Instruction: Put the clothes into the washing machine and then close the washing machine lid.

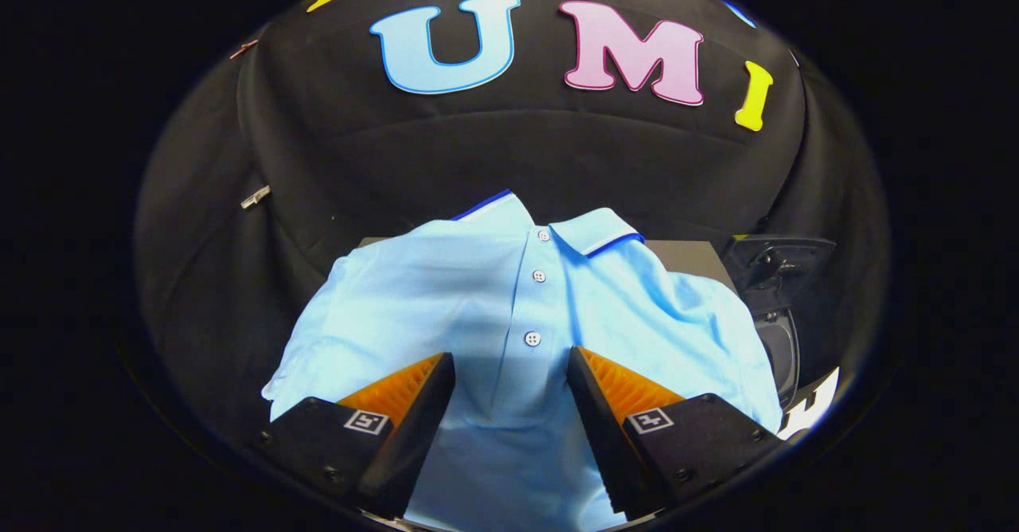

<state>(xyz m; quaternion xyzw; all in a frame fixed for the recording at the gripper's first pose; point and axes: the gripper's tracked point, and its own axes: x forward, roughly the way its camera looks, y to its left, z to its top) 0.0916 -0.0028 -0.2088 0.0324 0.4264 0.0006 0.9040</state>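
A light blue polo shirt with a white, blue-trimmed collar and a buttoned placket lies spread over a dark flat surface. My gripper hovers over the shirt's lower front, fingers wide apart, with the placket and its lowest button showing in the gap between them. Neither finger presses on the cloth as far as I can tell. To the right of the shirt, beyond the right finger, stands a dark machine body with a raised dark lid.
Black cloth walls the booth behind and to both sides. A small metal clip hangs on the cloth at the left. A white patch shows low at the right, beside the machine.
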